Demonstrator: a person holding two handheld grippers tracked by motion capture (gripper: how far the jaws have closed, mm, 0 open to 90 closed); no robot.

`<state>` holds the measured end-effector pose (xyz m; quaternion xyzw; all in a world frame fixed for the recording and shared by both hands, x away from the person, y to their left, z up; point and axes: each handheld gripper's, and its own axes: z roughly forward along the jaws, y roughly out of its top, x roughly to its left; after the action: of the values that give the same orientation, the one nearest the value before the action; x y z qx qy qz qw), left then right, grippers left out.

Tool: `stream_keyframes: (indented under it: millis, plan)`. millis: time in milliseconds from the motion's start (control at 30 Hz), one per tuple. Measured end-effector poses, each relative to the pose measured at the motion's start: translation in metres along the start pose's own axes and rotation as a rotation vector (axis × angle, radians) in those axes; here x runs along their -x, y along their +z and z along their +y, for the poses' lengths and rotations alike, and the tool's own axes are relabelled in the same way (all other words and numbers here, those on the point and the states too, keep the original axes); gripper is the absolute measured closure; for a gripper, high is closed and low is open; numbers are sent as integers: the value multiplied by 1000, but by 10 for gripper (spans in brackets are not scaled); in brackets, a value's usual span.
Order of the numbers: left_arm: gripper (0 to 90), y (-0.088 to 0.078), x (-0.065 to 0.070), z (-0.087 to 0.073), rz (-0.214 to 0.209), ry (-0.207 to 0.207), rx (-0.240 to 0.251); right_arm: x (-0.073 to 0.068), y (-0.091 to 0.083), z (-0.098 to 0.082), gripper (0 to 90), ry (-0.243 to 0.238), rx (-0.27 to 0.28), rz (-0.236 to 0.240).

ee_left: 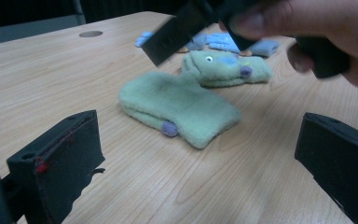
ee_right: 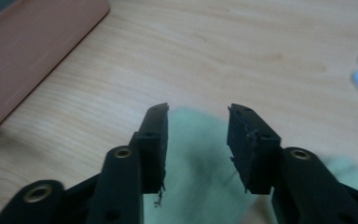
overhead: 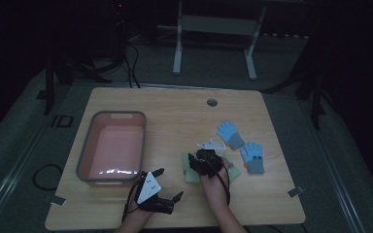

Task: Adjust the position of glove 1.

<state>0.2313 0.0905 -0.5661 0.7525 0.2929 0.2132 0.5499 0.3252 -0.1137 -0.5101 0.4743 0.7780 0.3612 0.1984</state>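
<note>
Right claw (ee_right: 196,140) hovers over the nearer green mitten (ee_left: 179,108), jaws parted, their pads clear of the fabric. A second green mitten (ee_left: 228,67) lies just beyond it at one o'clock. Left claw (overhead: 161,183) rests wide open and empty at the table's (overhead: 175,111) near edge, seven o'clock of the mittens, the pink bin (overhead: 111,145) at ten

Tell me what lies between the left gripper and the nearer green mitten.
Only bare wooden table. The left gripper view shows its open left gripper facing the green mitten with nothing between.
</note>
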Motion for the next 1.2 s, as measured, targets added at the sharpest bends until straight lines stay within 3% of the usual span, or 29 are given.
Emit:
stream_keyframes:
  millis: [200,333,500,667,933,1200]
  plan:
    - [8,0,0,0,-2,5,0,16,0,19,571,-106,-17,32]
    - [8,0,0,0,-4,2,-1,37,-4,25,585,-144,-34,95]
    - [8,0,0,0,2,0,-1,62,-14,25,633,-197,-60,106]
    - [8,0,0,0,4,-2,-3,84,-24,18,634,-258,-102,116]
    - [8,0,1,0,8,6,-3,111,-35,-2,631,-304,-136,157]
    - [8,0,0,0,6,1,-3,116,-33,-23,598,-335,-154,176]
